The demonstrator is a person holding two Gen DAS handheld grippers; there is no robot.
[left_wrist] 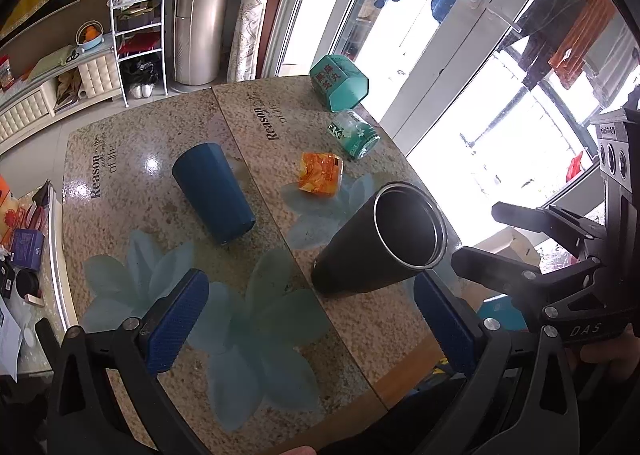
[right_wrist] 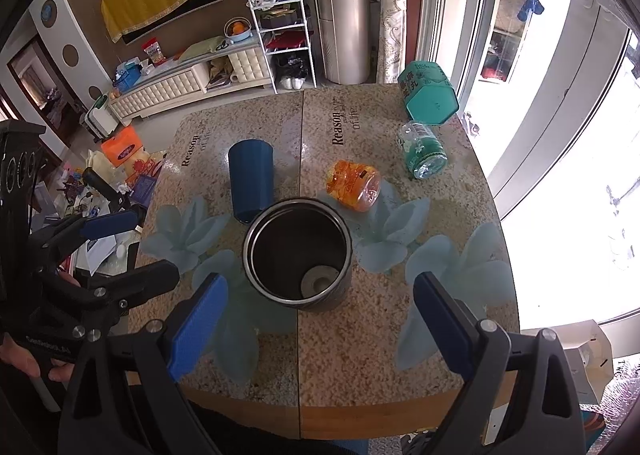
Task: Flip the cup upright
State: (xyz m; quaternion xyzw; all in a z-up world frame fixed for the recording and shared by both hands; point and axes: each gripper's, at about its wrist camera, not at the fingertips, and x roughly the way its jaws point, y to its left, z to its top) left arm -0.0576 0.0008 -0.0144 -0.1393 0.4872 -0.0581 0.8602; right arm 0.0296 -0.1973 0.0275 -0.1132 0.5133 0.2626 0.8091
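Observation:
A black steel tumbler [left_wrist: 380,243] stands upright on the table, mouth up; the right wrist view looks down into it [right_wrist: 298,255]. A dark blue cup [left_wrist: 214,193] stands upside down, wide end on the table, left of the tumbler; it also shows in the right wrist view [right_wrist: 250,179]. My left gripper [left_wrist: 312,319] is open and empty, above the table's near edge. My right gripper [right_wrist: 320,327] is open and empty, just in front of the tumbler. The right gripper shows at the right of the left wrist view [left_wrist: 532,243].
An orange jar [left_wrist: 320,173] lies on its side behind the tumbler. A green-labelled clear bottle [left_wrist: 354,133] and a teal hexagonal tin [left_wrist: 340,81] lie at the far right of the granite table [left_wrist: 160,223]. Windows are to the right, a cluttered side table to the left.

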